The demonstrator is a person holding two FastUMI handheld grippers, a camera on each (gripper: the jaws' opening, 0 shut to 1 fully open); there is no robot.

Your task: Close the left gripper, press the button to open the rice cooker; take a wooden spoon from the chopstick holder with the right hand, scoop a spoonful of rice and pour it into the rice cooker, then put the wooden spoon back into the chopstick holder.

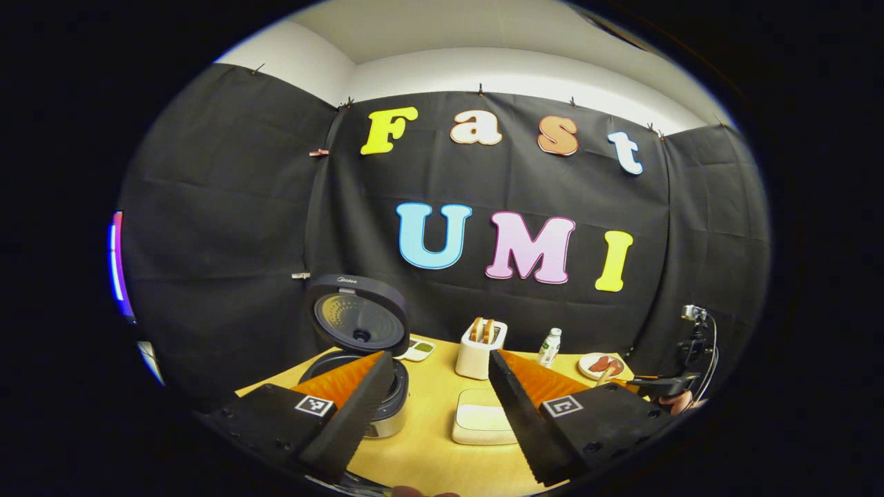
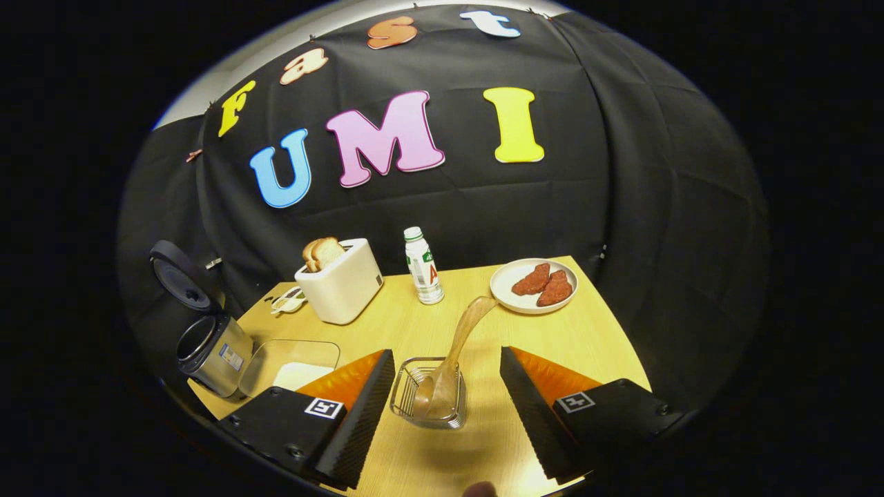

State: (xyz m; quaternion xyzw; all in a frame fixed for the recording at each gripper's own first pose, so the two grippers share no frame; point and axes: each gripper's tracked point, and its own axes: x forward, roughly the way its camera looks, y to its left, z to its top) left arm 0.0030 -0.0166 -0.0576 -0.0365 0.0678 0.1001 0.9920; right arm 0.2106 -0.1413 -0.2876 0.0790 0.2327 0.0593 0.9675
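The right gripper (image 2: pixel 445 404) has its fingers spread apart and grasps nothing. Between them stands the wire chopstick holder (image 2: pixel 428 400) on the wooden table (image 2: pixel 594 338), with the wooden spoon (image 2: pixel 452 362) inside. Its long axis leans away from the fingers, with the upper end toward the plate of meat (image 2: pixel 533 285). The spoon looks light, stiff and smooth, so the bare shaft above the holder's rim seems the best grip. The left gripper (image 1: pixel 435 428) is also released, and beyond its left finger the rice cooker (image 1: pixel 359 376) stands with the lid up.
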